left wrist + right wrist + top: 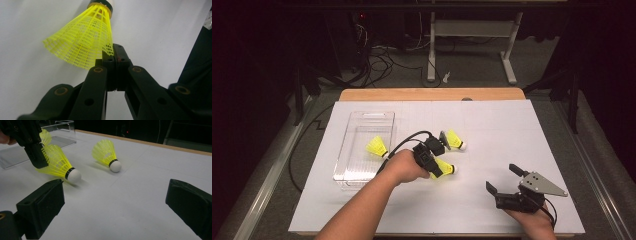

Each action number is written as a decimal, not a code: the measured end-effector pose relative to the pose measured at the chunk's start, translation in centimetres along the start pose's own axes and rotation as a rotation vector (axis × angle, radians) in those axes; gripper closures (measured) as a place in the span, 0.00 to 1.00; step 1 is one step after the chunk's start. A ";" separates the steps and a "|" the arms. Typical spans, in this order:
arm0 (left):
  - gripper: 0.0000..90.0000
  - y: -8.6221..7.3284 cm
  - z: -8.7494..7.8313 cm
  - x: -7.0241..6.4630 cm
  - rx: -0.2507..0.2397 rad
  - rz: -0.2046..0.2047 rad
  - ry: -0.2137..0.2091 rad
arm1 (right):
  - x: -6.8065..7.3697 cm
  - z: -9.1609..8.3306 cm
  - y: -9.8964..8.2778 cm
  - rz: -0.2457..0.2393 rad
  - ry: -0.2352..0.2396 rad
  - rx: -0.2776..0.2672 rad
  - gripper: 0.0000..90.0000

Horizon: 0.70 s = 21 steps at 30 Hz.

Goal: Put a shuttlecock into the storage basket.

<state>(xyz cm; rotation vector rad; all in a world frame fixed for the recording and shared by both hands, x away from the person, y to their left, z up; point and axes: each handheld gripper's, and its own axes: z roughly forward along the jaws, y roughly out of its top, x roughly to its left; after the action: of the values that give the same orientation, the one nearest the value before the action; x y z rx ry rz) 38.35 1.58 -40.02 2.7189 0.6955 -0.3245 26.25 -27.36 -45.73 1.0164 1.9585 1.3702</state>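
High view: white table, with a clear plastic bin at left holding one yellow shuttlecock; a second shuttlecock lies loose beyond the left gripper, which is clamped on the skirt of a third, the held shuttlecock, whose cork points right, away from the bin; the right gripper rests well apart at lower right, jaws spread, holding nothing. Left gripper view: jaws pressed together on the rim of the yellow mesh skirt, long axis running up and away to the cork. Right gripper view: wide-open jaws frame the table; the held shuttlecock lies near the loose one, the bin behind. Judgement: the bin lies to the left of the grip, nearer the left hand
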 end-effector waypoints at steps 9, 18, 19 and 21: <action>1.00 -0.6 -0.9 0.0 0.003 -0.009 0.028 | 0.0 0.0 0.0 -0.002 -0.002 0.000 0.03; 1.00 -0.9 -1.8 0.0 0.016 -0.026 0.034 | 0.1 0.1 0.0 -0.003 -0.003 0.001 0.03; 1.00 -1.0 -1.8 -0.1 0.019 -0.029 0.039 | 0.1 0.1 0.0 -0.003 -0.004 0.000 0.03; 1.00 -1.0 -2.0 -0.1 0.018 -0.033 0.045 | 0.1 0.1 0.0 -0.003 -0.002 0.001 0.03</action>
<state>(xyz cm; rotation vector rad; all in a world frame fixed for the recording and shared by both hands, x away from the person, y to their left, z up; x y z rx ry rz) 38.06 3.08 -38.38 2.7418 0.7536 -0.2786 26.26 -27.28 -45.78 1.0140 1.9587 1.3660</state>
